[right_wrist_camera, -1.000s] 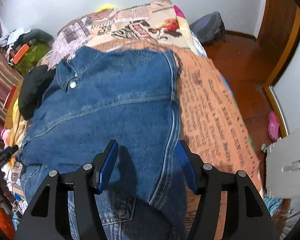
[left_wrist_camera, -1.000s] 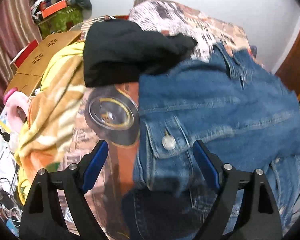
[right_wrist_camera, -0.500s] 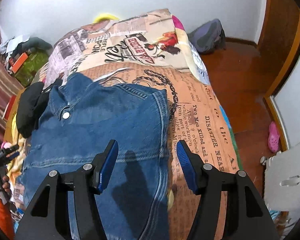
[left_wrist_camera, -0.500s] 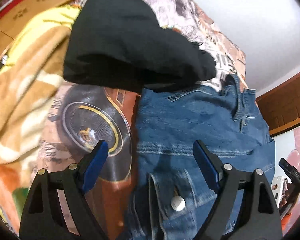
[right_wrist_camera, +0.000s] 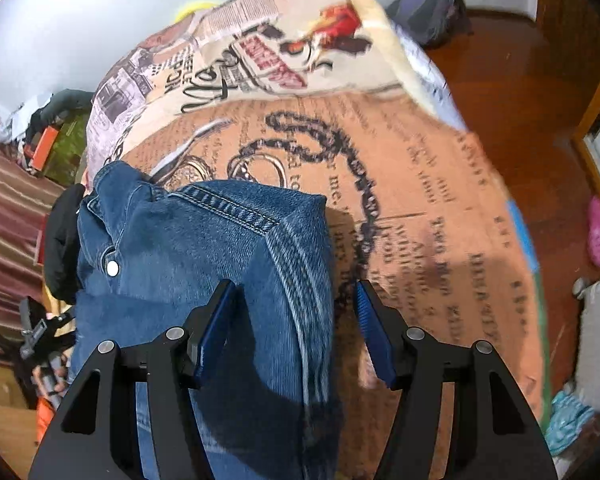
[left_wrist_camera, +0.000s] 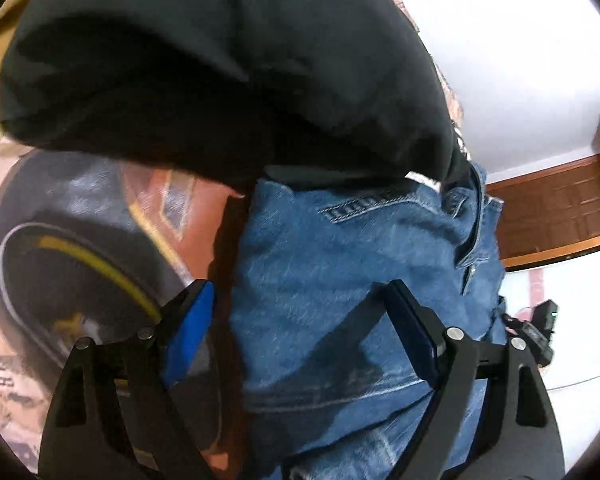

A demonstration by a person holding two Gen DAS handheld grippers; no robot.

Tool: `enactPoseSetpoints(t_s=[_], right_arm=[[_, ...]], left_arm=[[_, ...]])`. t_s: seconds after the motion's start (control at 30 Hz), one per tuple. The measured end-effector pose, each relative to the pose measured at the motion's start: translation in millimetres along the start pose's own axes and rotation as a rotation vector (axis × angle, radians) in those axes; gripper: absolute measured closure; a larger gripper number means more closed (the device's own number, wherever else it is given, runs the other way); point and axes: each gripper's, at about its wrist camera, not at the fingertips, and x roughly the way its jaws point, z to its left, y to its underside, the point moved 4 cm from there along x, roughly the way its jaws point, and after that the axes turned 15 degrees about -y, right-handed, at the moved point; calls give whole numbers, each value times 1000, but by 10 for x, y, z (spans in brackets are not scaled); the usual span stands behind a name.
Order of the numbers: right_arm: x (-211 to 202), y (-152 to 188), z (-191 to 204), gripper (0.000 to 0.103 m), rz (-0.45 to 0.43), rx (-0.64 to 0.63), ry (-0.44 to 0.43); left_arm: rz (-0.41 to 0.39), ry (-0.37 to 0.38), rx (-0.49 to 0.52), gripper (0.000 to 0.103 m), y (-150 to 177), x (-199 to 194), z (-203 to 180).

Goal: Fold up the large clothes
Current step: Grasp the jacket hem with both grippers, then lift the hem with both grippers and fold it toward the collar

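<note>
Now reaching for the two top corners of the denim jacket, spread on the printed bedspread.

Left gripper wide open, straddling the jacket's left edge, nothing gripped; right gripper about half open over the seamed right corner, pads clear of the cloth. Judged as the approach before a fold: next, probably lowering both, closing on one denim layer at each corner, then lifting together. Seen only from the left wrist: black garment overlapping the jacket's upper edge, likely to snag. Seen only from the right wrist: collar, snap button, free bedspread beyond the jacket.
</note>
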Motion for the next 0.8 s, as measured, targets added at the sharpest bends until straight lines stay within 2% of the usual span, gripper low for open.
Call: enactPoseSetpoints(t_s=[0.03,0.1,0.13,0.2,0.23,0.27,0.3,0.47,0.57,0.7,0.8], right_arm=[[0,4,9,44,-5,3,-6],[-6,9,32,45,-6,0,-13],[-2,43,79,48,6,-10,-31],[-11,75,147,62,3,-29,-43],[-45,105,193,72,-11,-37,-35],[-63,97,198,88,-17,-37,-36],[-114,111,235,91,-30,-30,-56],[-403,54,383,95,-122,20,-93],[-591,7,608,95,-164,-18,-108],[-809,-10,1011,96,-192,-147,-89],[-923,-19,1248,96,-209,-226,-79]], left_arm=[[-4,8,-10,18,-5,7,-6],[-12,14,-19,54,6,8,-27],[-3,11,-21,57,22,29,-39],[-12,4,-15,81,51,14,-80],[-24,-6,-7,88,55,-29,-94],[-43,-28,9,94,71,-95,-137],[-63,-53,26,95,81,-158,-179],[-216,-207,192,96,179,-681,-665],[-320,-317,290,96,245,-1008,-1037],[-439,-368,390,96,328,-1452,-1327],[-488,-336,414,96,358,-1747,-1450]])
